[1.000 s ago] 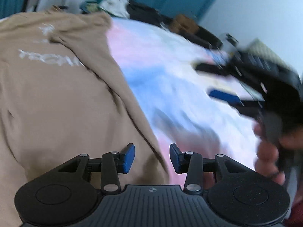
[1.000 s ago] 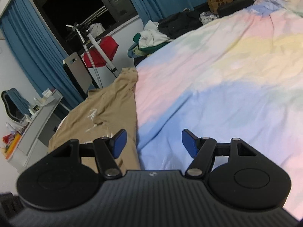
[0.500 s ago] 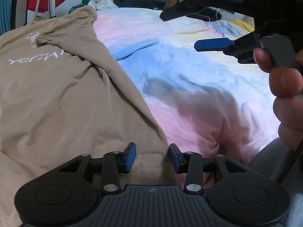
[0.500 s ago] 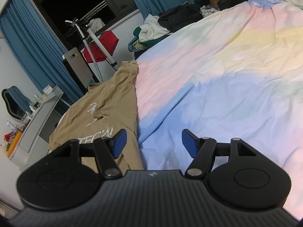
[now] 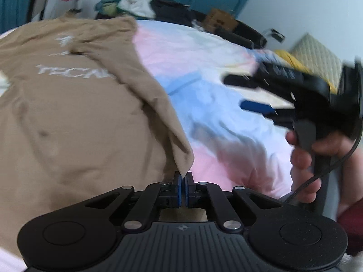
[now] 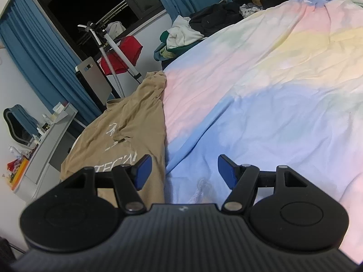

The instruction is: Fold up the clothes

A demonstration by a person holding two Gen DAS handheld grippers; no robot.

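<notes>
A tan cotton T-shirt with white lettering (image 5: 74, 122) is seen spread over the left part of a bed covered by a pastel duvet in pink, blue, yellow and white (image 5: 204, 72). In the left wrist view, the shirt's right edge is raised into a ridge that runs down to a corner, and that corner is pinched between the blue pads of the black left gripper (image 5: 182, 189), whose jaws are drawn together on the cloth. To the right of the shirt, above the bare duvet, the black right gripper (image 5: 249, 95) is seen blurred, held by a hand (image 5: 313, 158) with a dark cable hanging beside it; one blue pad is visible there.

In the right wrist view, the shirt (image 6: 127, 136) is seen lying at the left margin of the duvet (image 6: 272, 79), its far sleeve reaching toward the bed's edge. The right gripper (image 6: 184, 171) is held with its jaws spread wide, nothing between them; its left blue pad is seen over the shirt's right edge and its right pad over blue duvet. Left of the shirt, a grey dressing counter with small bottles (image 6: 52, 127) is seen, and beyond the shirt a white stand with a red garment (image 6: 122, 54) and blue curtains (image 6: 45, 52). At the far edge of the bed, right of the shirt, a heap of white, green and dark clothes (image 6: 195, 31) is seen.
</notes>
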